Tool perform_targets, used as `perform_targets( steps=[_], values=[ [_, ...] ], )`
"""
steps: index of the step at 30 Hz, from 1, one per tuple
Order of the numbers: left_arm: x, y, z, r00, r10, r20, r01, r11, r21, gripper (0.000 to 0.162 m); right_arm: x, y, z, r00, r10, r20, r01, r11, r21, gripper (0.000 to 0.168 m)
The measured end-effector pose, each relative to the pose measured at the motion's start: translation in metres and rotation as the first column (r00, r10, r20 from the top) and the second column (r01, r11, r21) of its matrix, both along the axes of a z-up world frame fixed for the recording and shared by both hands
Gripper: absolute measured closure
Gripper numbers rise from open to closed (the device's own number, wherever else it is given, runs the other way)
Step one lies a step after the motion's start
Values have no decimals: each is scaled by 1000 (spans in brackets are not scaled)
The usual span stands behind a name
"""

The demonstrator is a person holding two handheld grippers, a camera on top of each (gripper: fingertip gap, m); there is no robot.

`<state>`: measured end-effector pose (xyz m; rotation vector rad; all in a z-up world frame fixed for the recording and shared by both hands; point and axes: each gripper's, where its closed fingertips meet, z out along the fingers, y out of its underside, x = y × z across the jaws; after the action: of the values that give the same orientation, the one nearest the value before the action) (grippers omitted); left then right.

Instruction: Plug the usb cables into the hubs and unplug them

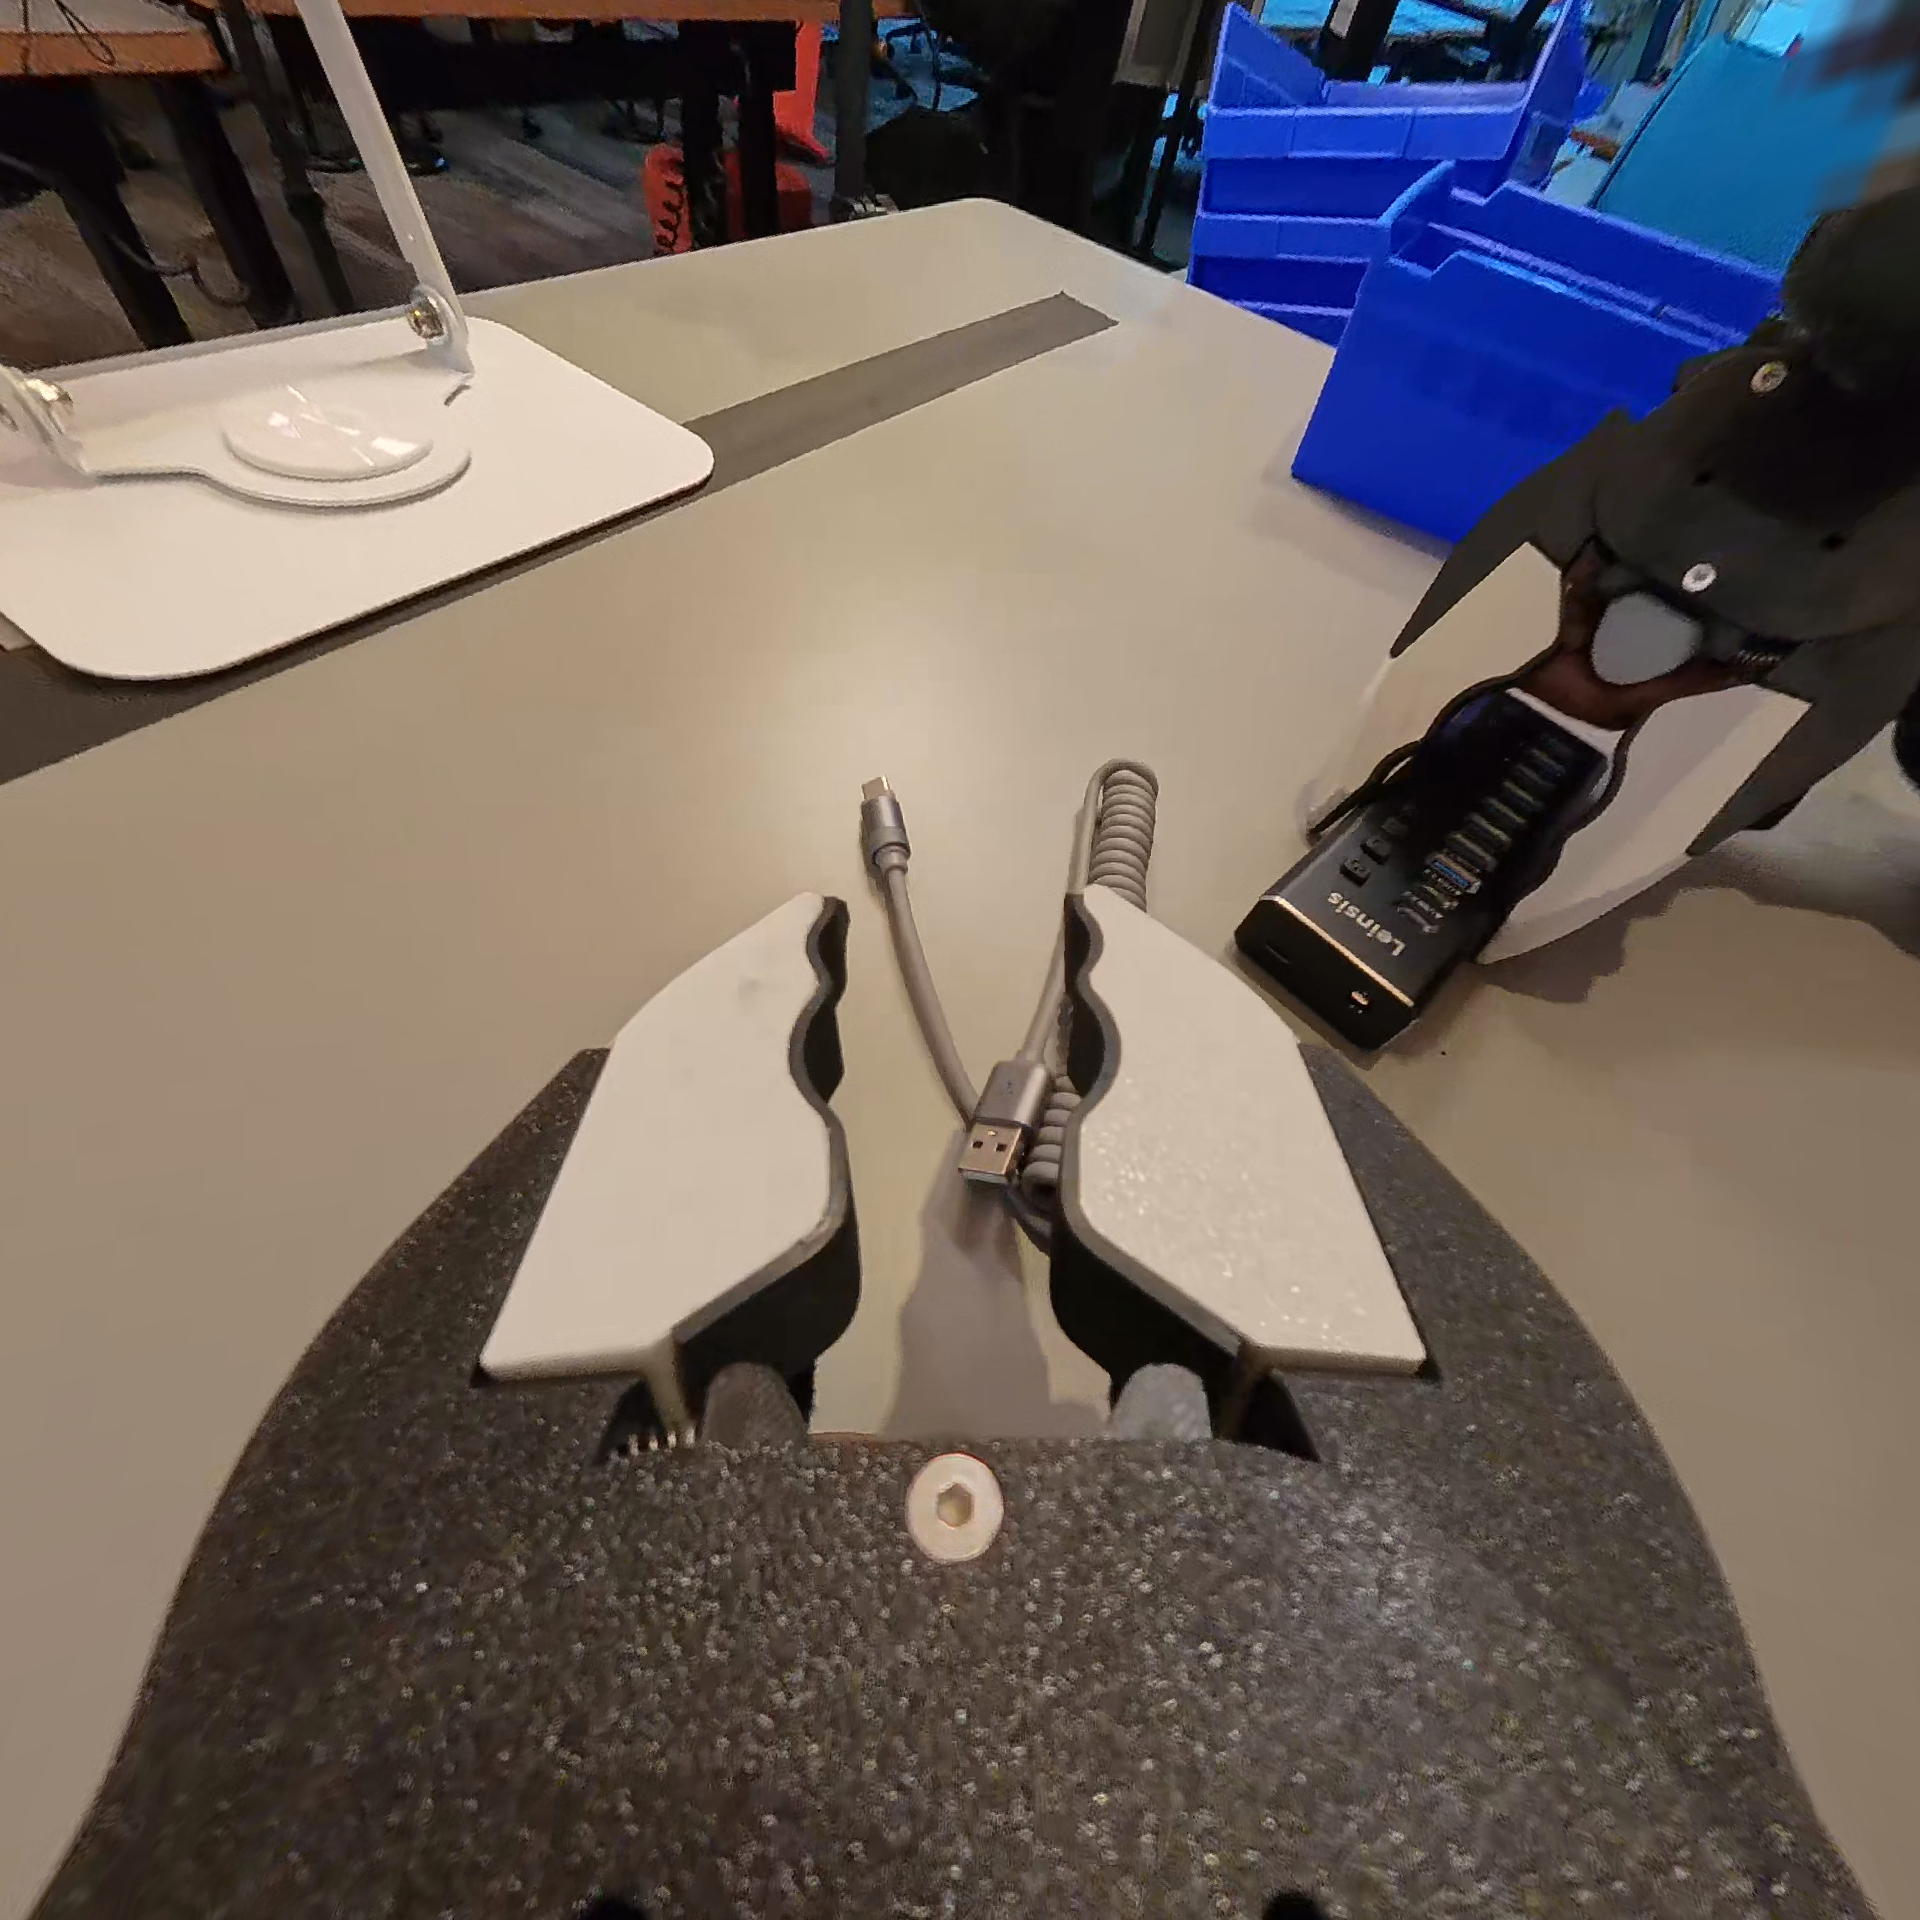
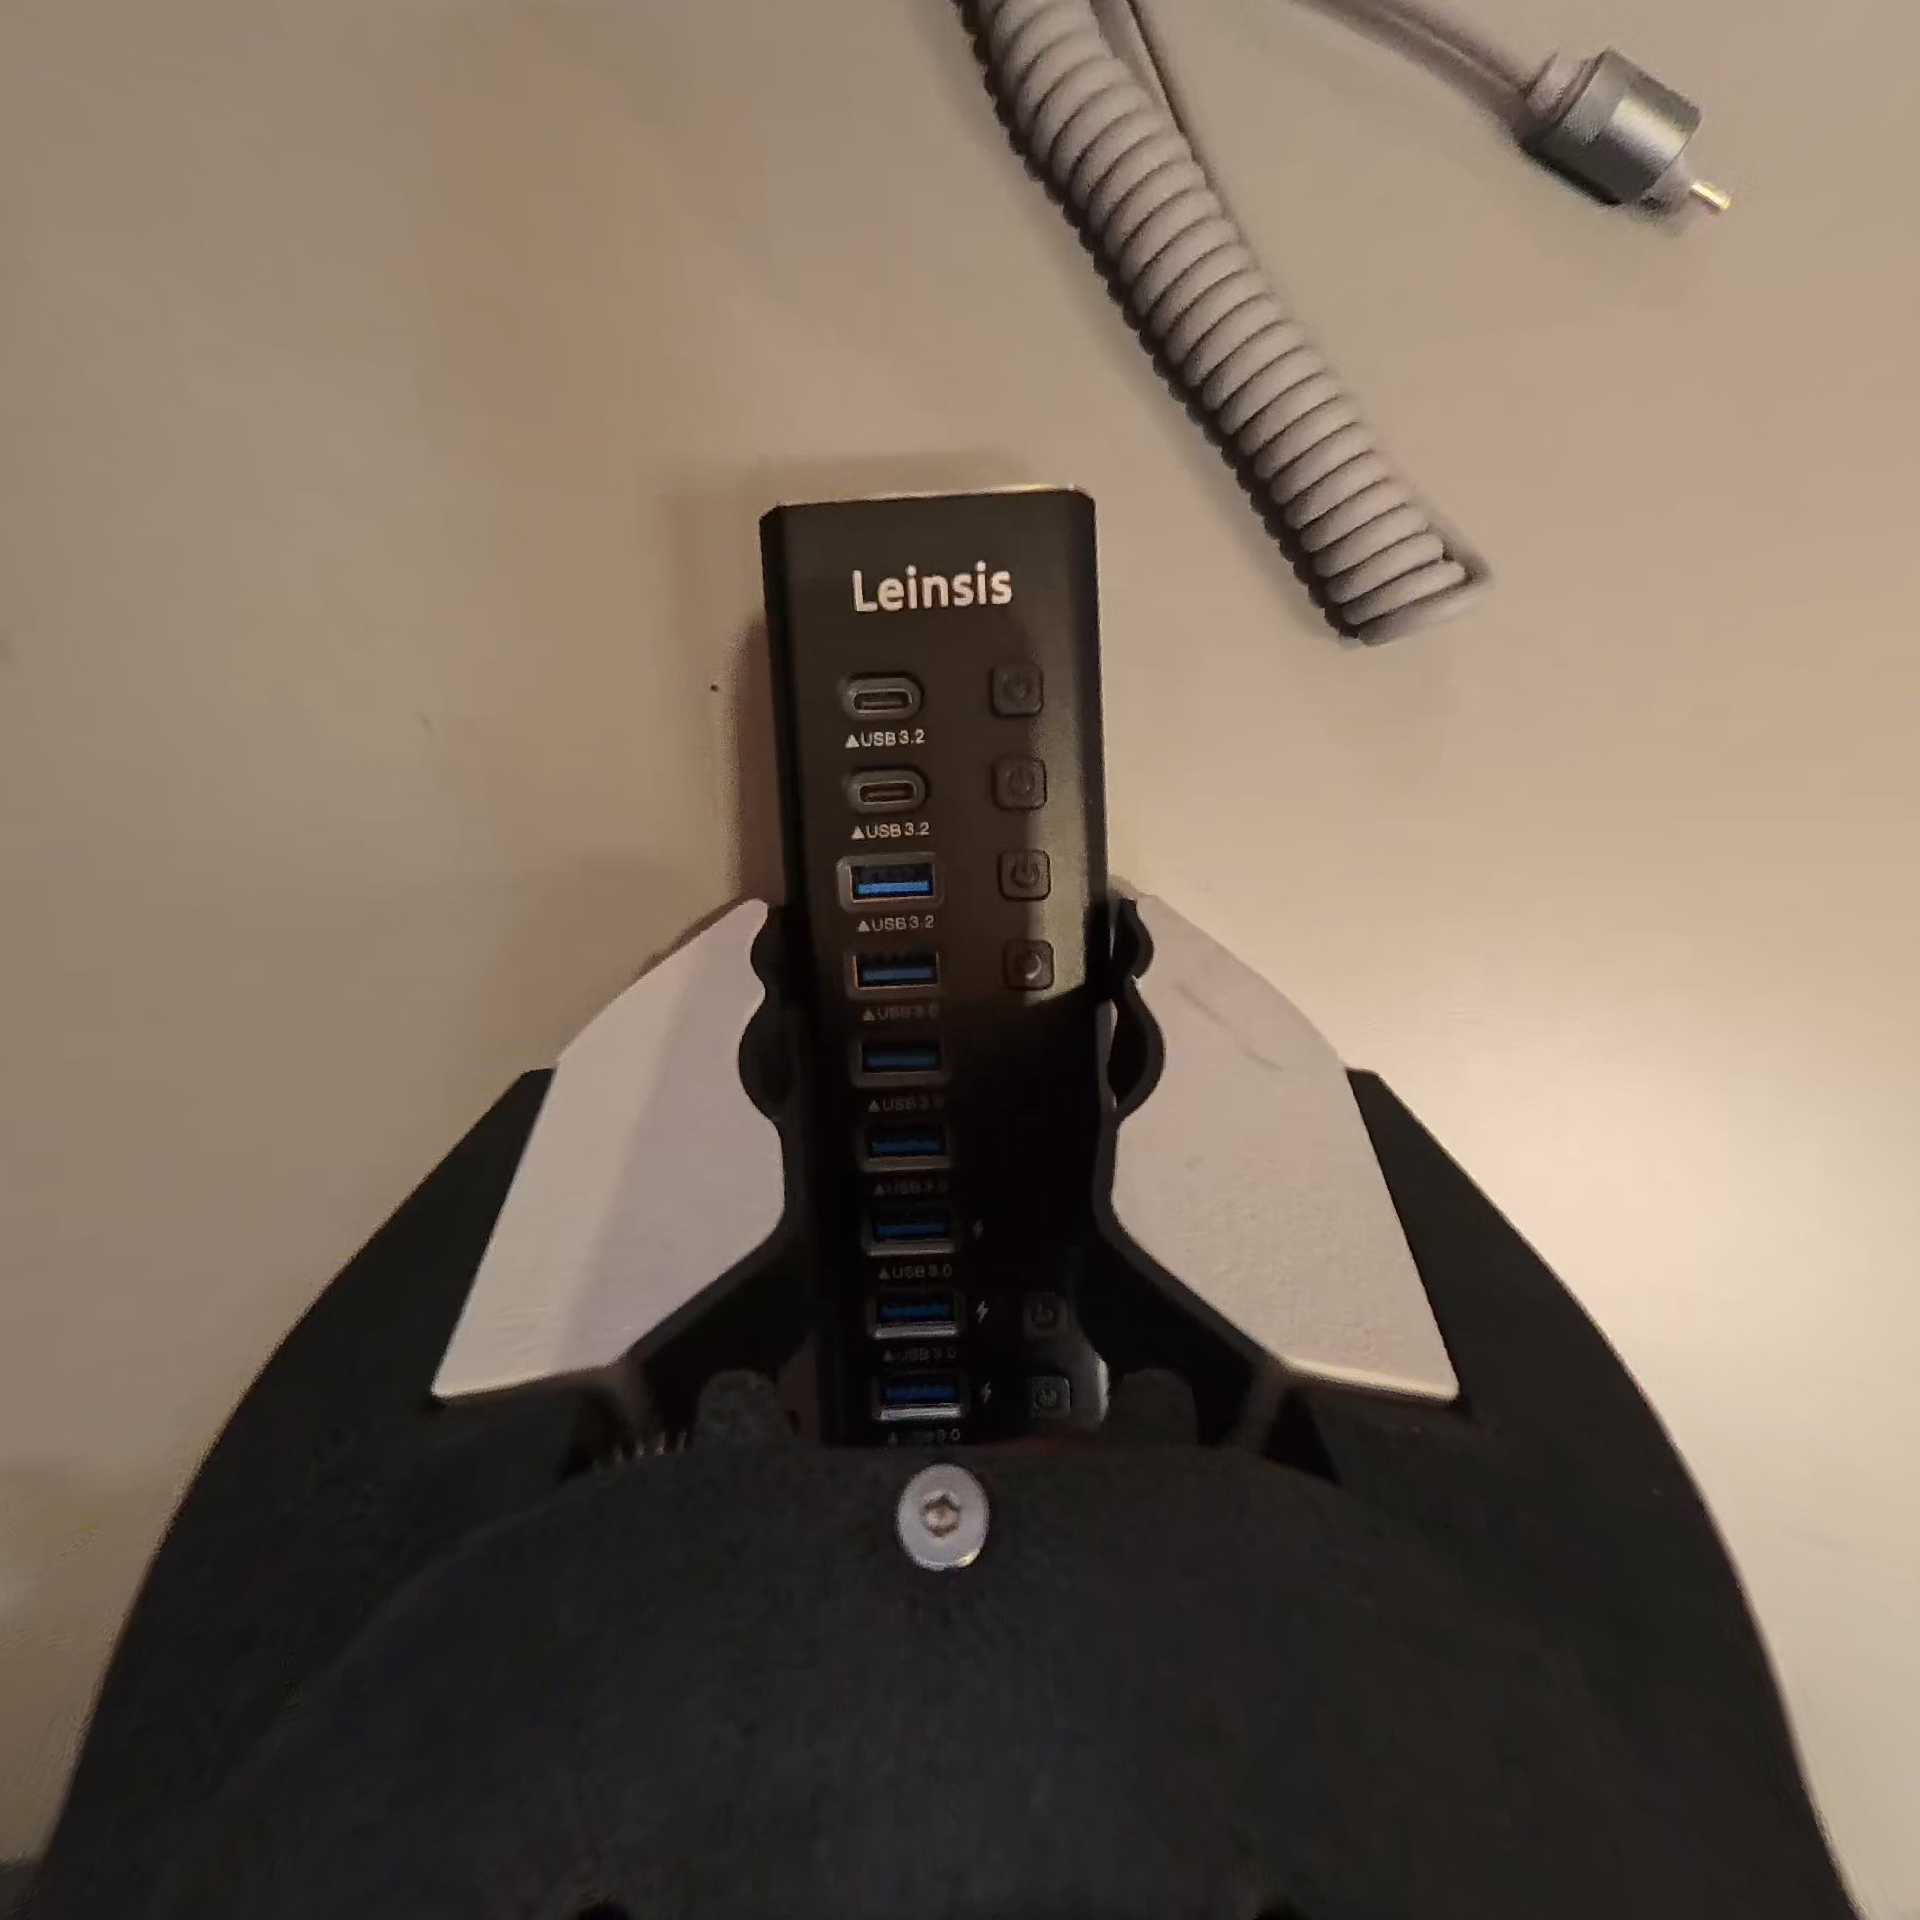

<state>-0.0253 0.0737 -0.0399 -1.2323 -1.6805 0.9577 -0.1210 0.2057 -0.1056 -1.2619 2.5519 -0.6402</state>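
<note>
USB hub (image 2: 925, 831) is clamped by right gripper (image 2: 940, 914).
Left gripper (image 1: 951, 914) is spread apart over coiled USB cable (image 1: 1003, 1101), nothing held.

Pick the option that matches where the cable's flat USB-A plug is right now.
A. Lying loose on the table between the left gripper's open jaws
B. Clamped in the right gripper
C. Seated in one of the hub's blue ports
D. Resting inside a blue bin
A: the USB-A plug lies free on the table between the left gripper's open jaws, while the right gripper is shut on the hub.
</note>
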Motion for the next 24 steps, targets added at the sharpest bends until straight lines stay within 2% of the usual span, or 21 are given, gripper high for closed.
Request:
perform_targets(
  steps=[4,8,11,14,16,20,24],
  values=[
    [2,6,7,996,-42,-78,49,995,88,122,8,0,3,999,-34,31,34,999,-22,110],
    [-4,30,15,977,-161,-137,181,973,143,121,25,-5,32,984,-46,173,65,992,-107,110],
    [-10,50,29,939,-244,-243,291,940,178,109,35,-14,55,964,-55,262,107,977,-187,110],
    [-12,68,45,867,-304,-395,404,893,199,98,46,-23,74,929,-44,368,141,960,-241,110],
    [-12,81,52,822,-352,-447,463,871,166,89,55,-27,83,905,-24,425,152,951,-268,110],
    [-7,101,65,752,-446,-485,535,843,54,82,77,-32,100,844,40,535,149,941,-304,111],
    [-1,106,77,692,-459,-557,558,830,9,81,102,-33,109,768,122,629,99,948,-303,110]
  ],
)
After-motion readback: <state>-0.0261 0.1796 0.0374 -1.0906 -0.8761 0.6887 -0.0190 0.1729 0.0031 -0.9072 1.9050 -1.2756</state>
